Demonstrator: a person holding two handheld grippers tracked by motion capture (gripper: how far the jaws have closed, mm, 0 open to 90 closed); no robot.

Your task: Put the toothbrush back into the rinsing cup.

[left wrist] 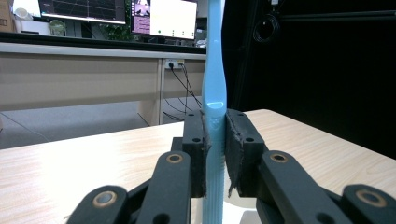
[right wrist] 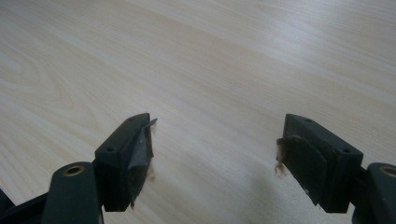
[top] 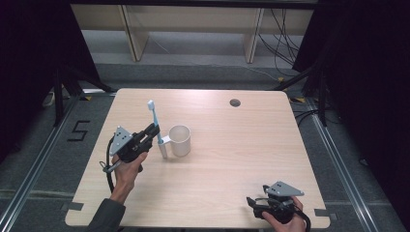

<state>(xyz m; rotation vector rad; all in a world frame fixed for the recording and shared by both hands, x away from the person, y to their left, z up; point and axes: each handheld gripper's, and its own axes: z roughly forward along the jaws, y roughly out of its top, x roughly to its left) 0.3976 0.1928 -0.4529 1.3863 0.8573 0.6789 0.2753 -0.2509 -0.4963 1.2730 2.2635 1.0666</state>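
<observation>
A pale wooden table takes up most of the high view, with a small round grommet hole near its far edge and dark floor around it. On the table's left half stands a white cup, upright, its handle turned toward the left gripper. That gripper, held in the person's left hand, is clamped tight on a light blue toothbrush, gripping it around the middle of the handle. The toothbrush stands nearly upright, bristle head at the top, its lower end just beside the cup's handle; whether it touches the handle or the table cannot be told. In the left gripper view the two black pads press on either side of the blue handle, which rises past the top of the picture. Well apart, at the table's near right corner, the right gripper rests low in the person's right hand. In the right gripper view its jaws stand wide apart with nothing between them, only bare wood grain beneath.
</observation>
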